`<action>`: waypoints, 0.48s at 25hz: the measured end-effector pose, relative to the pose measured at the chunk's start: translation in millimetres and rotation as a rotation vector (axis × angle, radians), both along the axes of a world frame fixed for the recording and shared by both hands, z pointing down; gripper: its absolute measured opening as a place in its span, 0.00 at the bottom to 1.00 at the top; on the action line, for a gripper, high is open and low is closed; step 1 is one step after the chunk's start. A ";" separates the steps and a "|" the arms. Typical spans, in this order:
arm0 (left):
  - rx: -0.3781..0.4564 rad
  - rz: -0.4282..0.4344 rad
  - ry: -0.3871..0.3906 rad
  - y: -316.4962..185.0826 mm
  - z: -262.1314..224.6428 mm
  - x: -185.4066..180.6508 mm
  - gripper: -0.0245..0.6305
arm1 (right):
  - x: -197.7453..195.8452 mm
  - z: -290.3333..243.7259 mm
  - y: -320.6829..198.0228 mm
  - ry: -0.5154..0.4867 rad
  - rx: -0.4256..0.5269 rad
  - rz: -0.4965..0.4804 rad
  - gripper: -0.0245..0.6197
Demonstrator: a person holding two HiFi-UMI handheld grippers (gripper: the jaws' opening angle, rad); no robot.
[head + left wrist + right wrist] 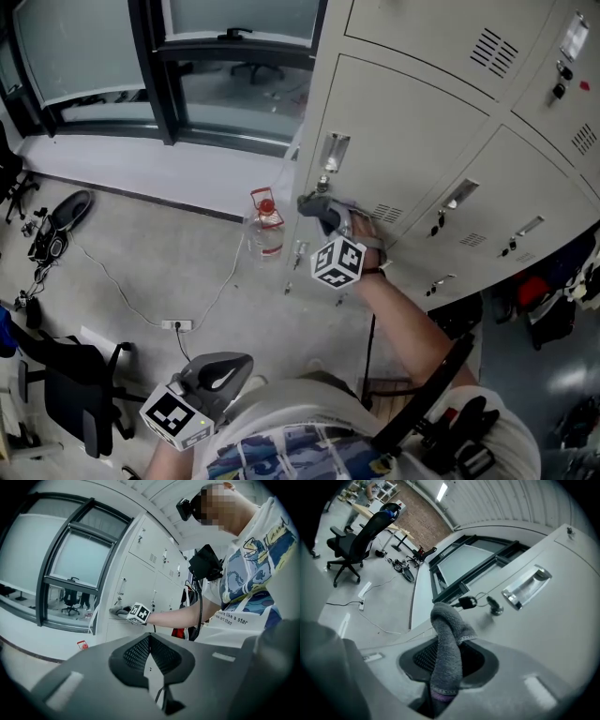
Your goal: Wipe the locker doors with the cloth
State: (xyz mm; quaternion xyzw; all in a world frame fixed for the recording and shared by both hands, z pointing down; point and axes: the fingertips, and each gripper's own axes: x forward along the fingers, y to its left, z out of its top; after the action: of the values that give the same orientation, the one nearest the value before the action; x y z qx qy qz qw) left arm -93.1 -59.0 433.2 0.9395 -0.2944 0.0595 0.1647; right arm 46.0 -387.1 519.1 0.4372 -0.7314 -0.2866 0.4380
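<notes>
Left gripper [223, 373] is hanging low with jaws together and empty, while right gripper [325, 216] is pinching grey cloth [446, 641] against locker door [417, 150] near the key [466, 603].

The cloth [446, 648] was grey and fluffy, with a purple edge at the bottom. It was folded into a thick strip and stood up between the closed jaws of the right gripper [443, 686]. Its top end was against a locker door [417, 159], near the door's left edge, just under the key [467, 603]. The door was pale grey, flat and shut.
</notes>
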 end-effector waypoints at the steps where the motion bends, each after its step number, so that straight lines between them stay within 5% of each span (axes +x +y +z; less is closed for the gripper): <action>1: 0.005 -0.004 0.002 -2.1 -1.2 -1.2 0.04 | -1.9 6.1 -1.9 0.003 -0.015 0.001 0.19; 12: 0.004 -0.007 -0.006 -5.4 1.5 -0.5 0.04 | -9.4 43.9 -3.3 -0.050 -0.184 0.006 0.19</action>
State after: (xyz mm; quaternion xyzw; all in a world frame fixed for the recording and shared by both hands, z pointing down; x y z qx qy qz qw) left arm -93.6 -64.4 434.7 0.9386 -0.2981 0.0612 0.1623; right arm 36.7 -390.4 563.0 0.4042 -0.7640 -0.2059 0.4588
